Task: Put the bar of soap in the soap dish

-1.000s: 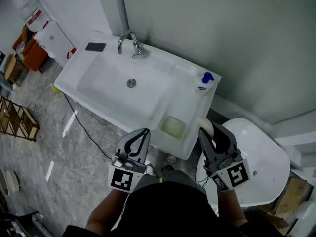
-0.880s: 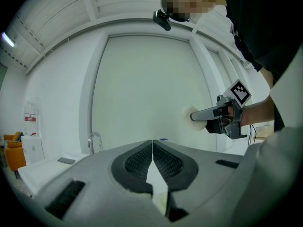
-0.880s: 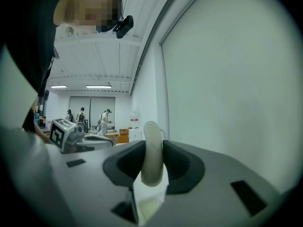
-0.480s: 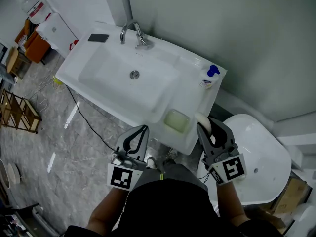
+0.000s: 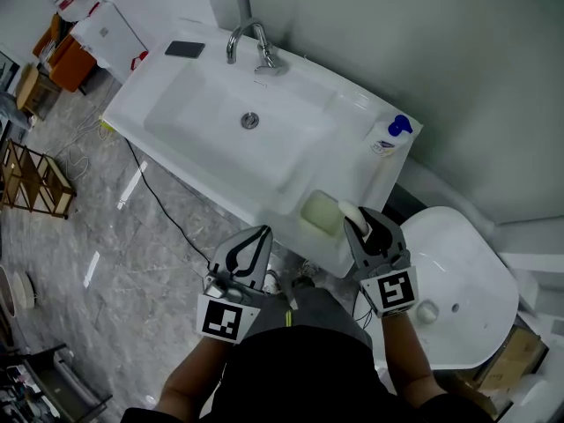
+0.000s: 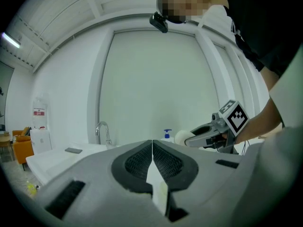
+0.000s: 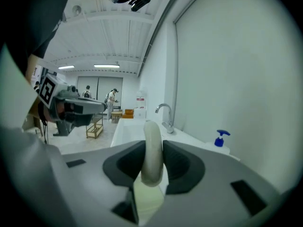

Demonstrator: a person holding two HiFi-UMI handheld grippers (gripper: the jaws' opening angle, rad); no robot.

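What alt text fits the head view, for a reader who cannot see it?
From above, the right gripper holds a pale bar of soap at the right edge of a green soap dish on the front corner of a white sink. The left gripper is shut and empty, in front of the sink.

Bright, even light from ceiling strips [image 7: 109, 66]; gripper views bulge, corners black.

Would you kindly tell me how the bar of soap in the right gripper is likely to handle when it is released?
The bar of soap is probably stiff: it stands on edge, unbent, between the jaws of the right gripper. Its smooth, rounded surface suggests it may slip. Released on edge over the soap dish, it would likely tip flat.
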